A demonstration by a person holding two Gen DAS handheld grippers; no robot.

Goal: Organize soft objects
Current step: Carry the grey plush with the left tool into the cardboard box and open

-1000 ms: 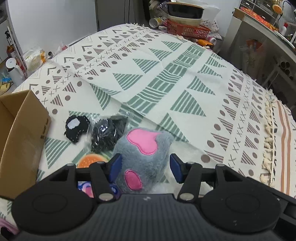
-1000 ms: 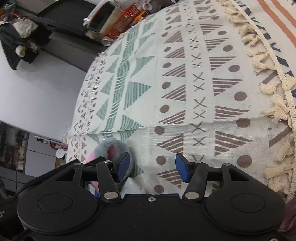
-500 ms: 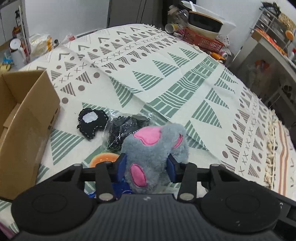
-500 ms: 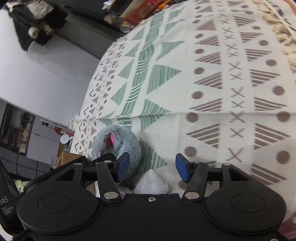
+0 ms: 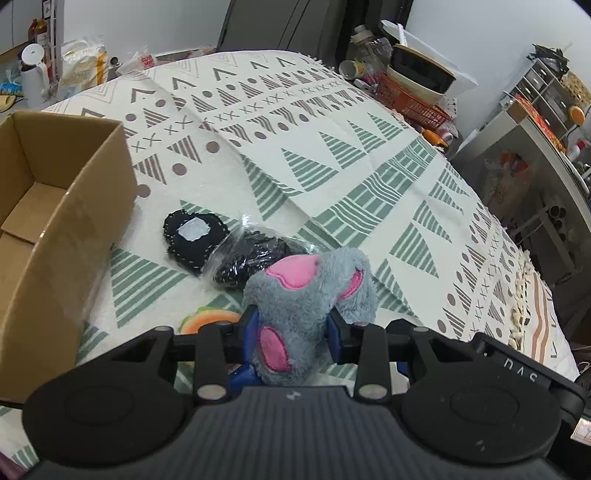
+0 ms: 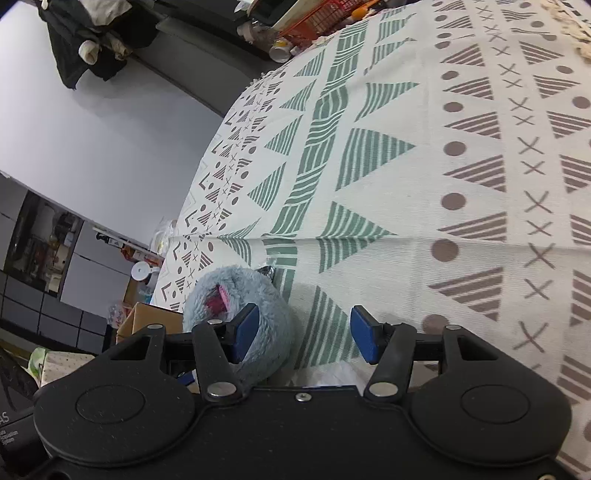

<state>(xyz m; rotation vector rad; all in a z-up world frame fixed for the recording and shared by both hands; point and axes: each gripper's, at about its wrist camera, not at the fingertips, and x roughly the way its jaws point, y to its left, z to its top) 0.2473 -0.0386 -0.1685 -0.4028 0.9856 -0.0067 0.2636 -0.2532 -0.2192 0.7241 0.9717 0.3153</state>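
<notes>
Plush toy (image 5: 310, 295) clamped in left hand-held gripper (image 5: 291, 328); cardboard box (image 5: 55, 206) at ten o'clock; right hand-held gripper (image 6: 303, 334) released, empty.

A cream cloth (image 5: 332, 122) printed with green and brown triangles, dots and crosses covers the counter and fills most of both views, its tasselled fringe (image 5: 521, 295) along the right edge. In the upper part of the left wrist view a plain pale wall (image 5: 140, 22) stands beside a dark panel (image 5: 280, 26). A red wire basket (image 5: 410, 99) holding stacked bowls sits at the upper right, with a grey shelving unit (image 5: 546, 122) further right. In the right wrist view dark clothing (image 6: 96, 33) hangs at the upper left against a white wall (image 6: 92, 125)
</notes>
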